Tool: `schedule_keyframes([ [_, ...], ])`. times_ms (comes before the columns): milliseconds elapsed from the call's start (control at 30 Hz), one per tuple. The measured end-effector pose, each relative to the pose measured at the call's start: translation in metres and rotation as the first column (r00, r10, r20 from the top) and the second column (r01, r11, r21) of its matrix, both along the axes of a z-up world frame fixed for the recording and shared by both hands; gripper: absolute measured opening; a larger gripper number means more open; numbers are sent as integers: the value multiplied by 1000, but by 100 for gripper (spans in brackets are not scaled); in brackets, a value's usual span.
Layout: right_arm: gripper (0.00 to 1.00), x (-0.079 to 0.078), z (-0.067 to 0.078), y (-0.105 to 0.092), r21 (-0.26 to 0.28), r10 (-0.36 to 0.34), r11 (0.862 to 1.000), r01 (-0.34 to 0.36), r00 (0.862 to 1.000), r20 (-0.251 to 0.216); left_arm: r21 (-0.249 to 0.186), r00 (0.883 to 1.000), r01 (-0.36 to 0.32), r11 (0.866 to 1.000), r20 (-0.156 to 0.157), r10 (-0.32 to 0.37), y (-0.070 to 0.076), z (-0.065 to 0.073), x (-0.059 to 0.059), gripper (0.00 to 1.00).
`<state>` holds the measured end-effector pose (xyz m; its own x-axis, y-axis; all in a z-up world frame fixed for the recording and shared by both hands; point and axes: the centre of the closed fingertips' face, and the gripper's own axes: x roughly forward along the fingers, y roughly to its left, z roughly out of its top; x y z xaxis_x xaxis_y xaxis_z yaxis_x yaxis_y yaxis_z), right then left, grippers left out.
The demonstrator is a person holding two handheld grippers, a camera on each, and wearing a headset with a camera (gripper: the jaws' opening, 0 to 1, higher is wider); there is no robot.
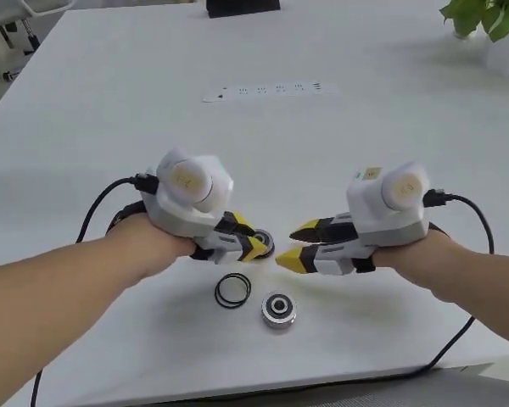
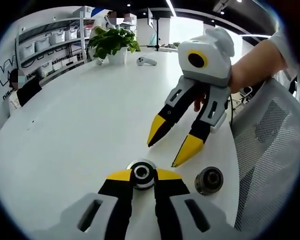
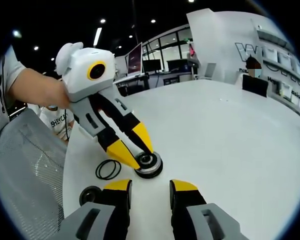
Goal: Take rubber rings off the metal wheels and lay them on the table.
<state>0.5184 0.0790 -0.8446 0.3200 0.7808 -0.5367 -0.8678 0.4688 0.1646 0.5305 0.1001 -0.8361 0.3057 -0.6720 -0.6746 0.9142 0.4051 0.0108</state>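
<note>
My left gripper (image 1: pixel 253 247) is shut on a metal wheel (image 1: pixel 264 243) and holds it upright on the white table (image 1: pixel 263 153). In the left gripper view the wheel (image 2: pixel 142 173) sits between the yellow tips, a dark rubber ring still around it. The right gripper (image 1: pixel 295 246) hovers open just right of that wheel, tips pointing at it. Its own view shows the wheel (image 3: pixel 149 165) ahead of its spread jaws, with the left gripper (image 3: pixel 135 148) on it. Two black rubber rings (image 1: pixel 232 290) lie overlapping on the table. A second wheel (image 1: pixel 278 309) lies flat nearby, bare metal.
A white power strip (image 1: pixel 267 89) lies mid-table, a potted plant (image 1: pixel 483 17) stands at the far right corner, and a black object (image 1: pixel 242 7) sits at the far edge. Cables trail from both grippers. A mesh chair (image 2: pixel 270 140) stands at the near table edge.
</note>
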Motion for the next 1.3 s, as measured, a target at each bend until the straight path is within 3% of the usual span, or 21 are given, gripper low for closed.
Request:
schedule_keyframes([
  [233, 28, -1, 0, 6, 2, 12, 1000, -12, 1000, 0, -15, 1000, -15, 1000, -5, 15, 0, 0, 1, 9],
  [600, 27, 3, 1, 15, 10, 9, 1000, -9, 1000, 6, -4, 1000, -10, 1000, 6, 10, 1, 1, 2, 8],
  [1300, 28, 8, -8, 28, -26, 14, 1000, -14, 1000, 25, 0, 999, -32, 999, 8, 32, 1, -2, 5, 8],
])
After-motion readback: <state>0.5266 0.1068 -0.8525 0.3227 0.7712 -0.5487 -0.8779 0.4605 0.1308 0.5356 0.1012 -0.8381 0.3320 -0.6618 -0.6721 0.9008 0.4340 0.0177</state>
